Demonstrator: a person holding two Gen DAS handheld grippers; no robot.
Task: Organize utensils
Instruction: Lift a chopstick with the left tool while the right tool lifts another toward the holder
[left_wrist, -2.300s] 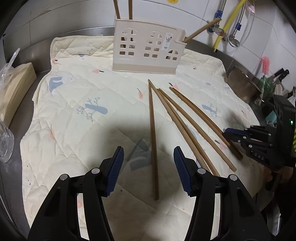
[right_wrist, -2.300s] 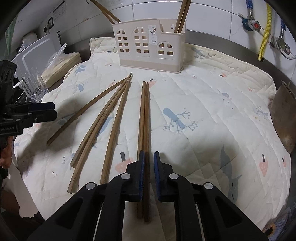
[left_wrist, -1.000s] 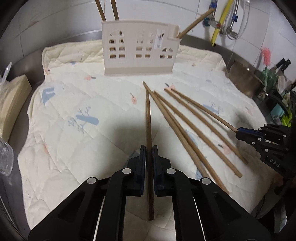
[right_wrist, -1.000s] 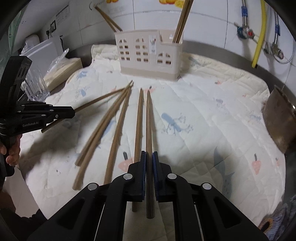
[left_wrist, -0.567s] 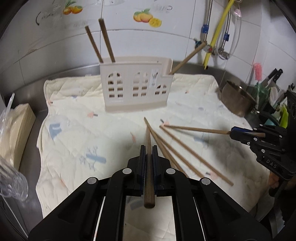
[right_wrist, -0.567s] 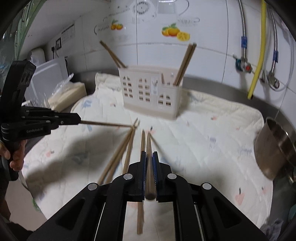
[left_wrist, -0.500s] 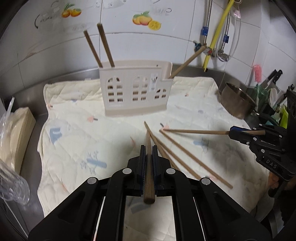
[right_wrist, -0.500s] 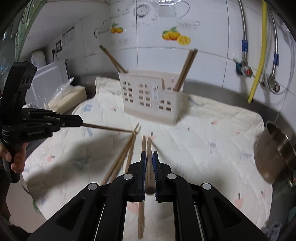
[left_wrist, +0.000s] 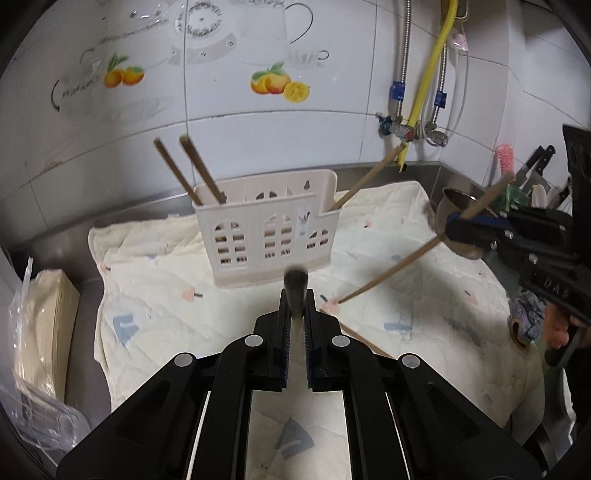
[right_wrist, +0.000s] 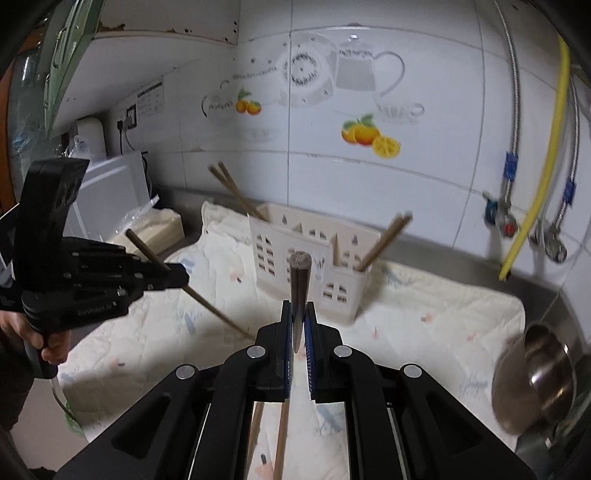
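A cream plastic utensil holder with window cut-outs stands on the quilted mat; it also shows in the right wrist view. Three chopsticks lean in it. My left gripper is shut on a brown chopstick, held raised and end-on in front of the holder. My right gripper is shut on another chopstick, also raised. In the left wrist view the right gripper holds its chopstick slanted, tip near the mat. In the right wrist view the left gripper is at left.
More chopsticks lie on the mat below the right gripper. A steel bowl sits at the mat's right edge. A bagged stack of napkins is at left. Pipes and knives are at the tiled back wall.
Both grippers have lifted their chopsticks off the mat and tilted them up, ends now pointing at the cameras. Both have moved closer to the holder.
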